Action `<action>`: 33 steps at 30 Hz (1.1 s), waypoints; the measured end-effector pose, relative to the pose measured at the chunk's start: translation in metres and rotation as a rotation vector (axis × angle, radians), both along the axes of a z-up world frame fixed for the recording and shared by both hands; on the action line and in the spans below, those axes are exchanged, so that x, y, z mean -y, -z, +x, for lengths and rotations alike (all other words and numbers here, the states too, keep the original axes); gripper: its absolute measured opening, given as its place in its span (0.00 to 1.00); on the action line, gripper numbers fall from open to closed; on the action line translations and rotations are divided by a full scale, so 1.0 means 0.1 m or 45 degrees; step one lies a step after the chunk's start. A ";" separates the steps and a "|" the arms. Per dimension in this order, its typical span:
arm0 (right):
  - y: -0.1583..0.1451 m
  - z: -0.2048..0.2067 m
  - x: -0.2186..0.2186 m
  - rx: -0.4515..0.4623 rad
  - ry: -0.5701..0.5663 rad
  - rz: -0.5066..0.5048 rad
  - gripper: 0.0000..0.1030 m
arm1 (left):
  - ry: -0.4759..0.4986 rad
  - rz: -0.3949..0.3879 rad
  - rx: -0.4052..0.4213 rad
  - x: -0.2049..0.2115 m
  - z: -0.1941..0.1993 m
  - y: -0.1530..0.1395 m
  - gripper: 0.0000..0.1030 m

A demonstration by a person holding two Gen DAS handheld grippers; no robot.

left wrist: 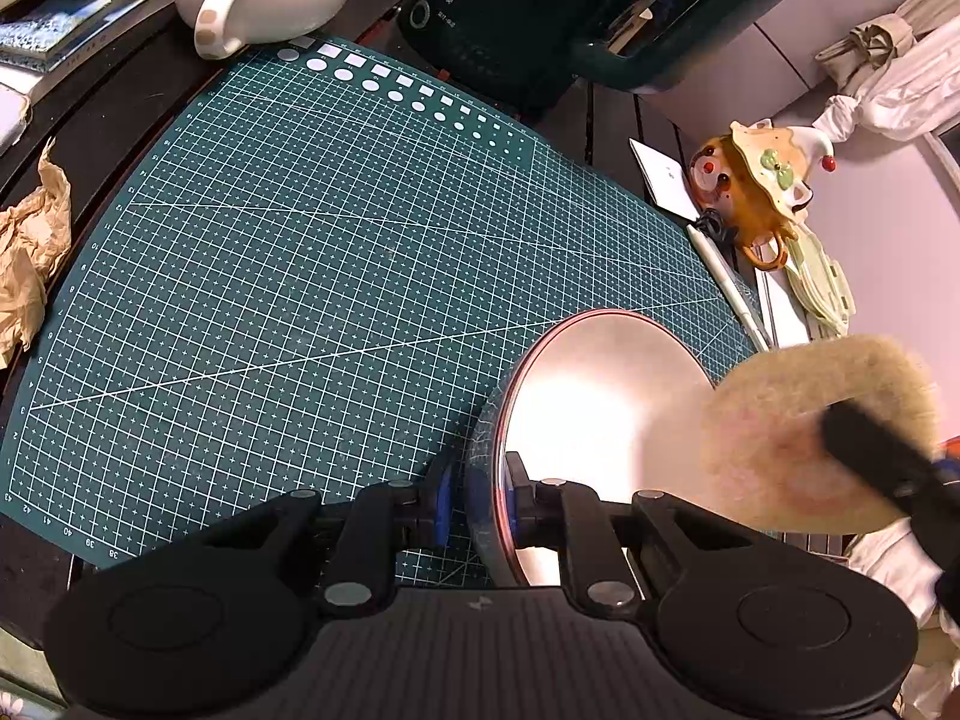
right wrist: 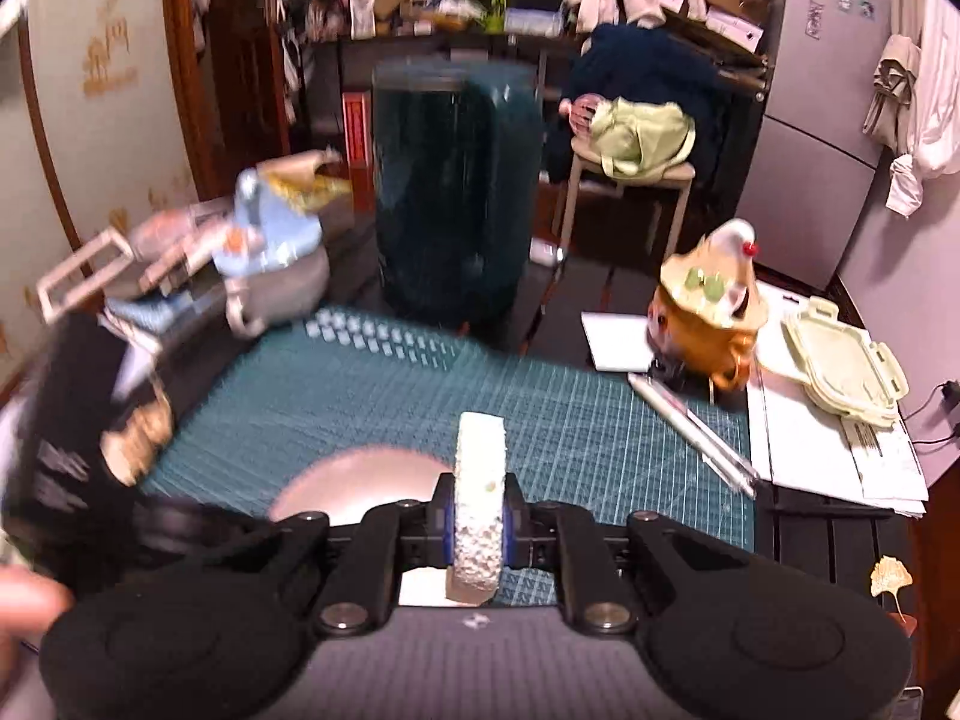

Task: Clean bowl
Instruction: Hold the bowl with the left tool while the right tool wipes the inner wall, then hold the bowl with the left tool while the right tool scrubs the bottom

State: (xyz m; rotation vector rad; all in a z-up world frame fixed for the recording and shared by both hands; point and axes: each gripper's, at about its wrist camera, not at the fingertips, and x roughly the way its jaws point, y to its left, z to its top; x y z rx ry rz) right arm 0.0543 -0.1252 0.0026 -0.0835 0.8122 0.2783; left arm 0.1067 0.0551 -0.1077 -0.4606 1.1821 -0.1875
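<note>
A pale bowl (left wrist: 594,396) with a reddish rim stands tilted on the green cutting mat (left wrist: 300,276). My left gripper (left wrist: 480,504) is shut on its near rim, one finger outside and one inside. A round beige sponge pad (left wrist: 798,438) hovers at the bowl's right edge, with a black finger of the right gripper across it. In the right wrist view my right gripper (right wrist: 478,519) is shut on that sponge (right wrist: 479,480), seen edge-on, just above and right of the bowl (right wrist: 354,483). The left gripper's body (right wrist: 78,420) shows blurred at the left.
A dark green appliance (left wrist: 540,12) and a white teapot (left wrist: 264,0) stand behind the mat. An orange figurine pot (left wrist: 756,180), pens (left wrist: 729,285), papers and a pale green lid (right wrist: 846,354) lie to the right. Crumpled brown paper (left wrist: 30,252) lies at the left.
</note>
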 end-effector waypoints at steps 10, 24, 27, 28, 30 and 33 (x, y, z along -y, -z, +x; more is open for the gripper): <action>0.46 0.14 -0.23 -0.199 -0.049 -0.023 0.12 | 0.000 -0.002 -0.001 0.00 0.00 0.01 0.14; 0.08 0.06 0.00 -0.067 -0.011 0.082 0.12 | 0.000 -0.002 -0.001 0.01 0.00 0.01 0.14; 0.27 0.11 -0.11 -0.134 -0.029 0.040 0.12 | 0.000 -0.003 -0.002 0.01 0.00 0.01 0.14; 0.33 0.13 -0.12 -0.162 -0.032 0.039 0.12 | 0.001 -0.001 -0.002 0.01 0.01 0.01 0.14; 0.44 0.17 -0.16 -0.216 -0.031 0.042 0.12 | 0.001 -0.004 -0.004 -0.01 0.03 0.02 0.14; 0.48 0.17 -0.18 -0.200 -0.011 -0.029 0.12 | 0.001 -0.002 -0.003 0.02 0.02 0.00 0.14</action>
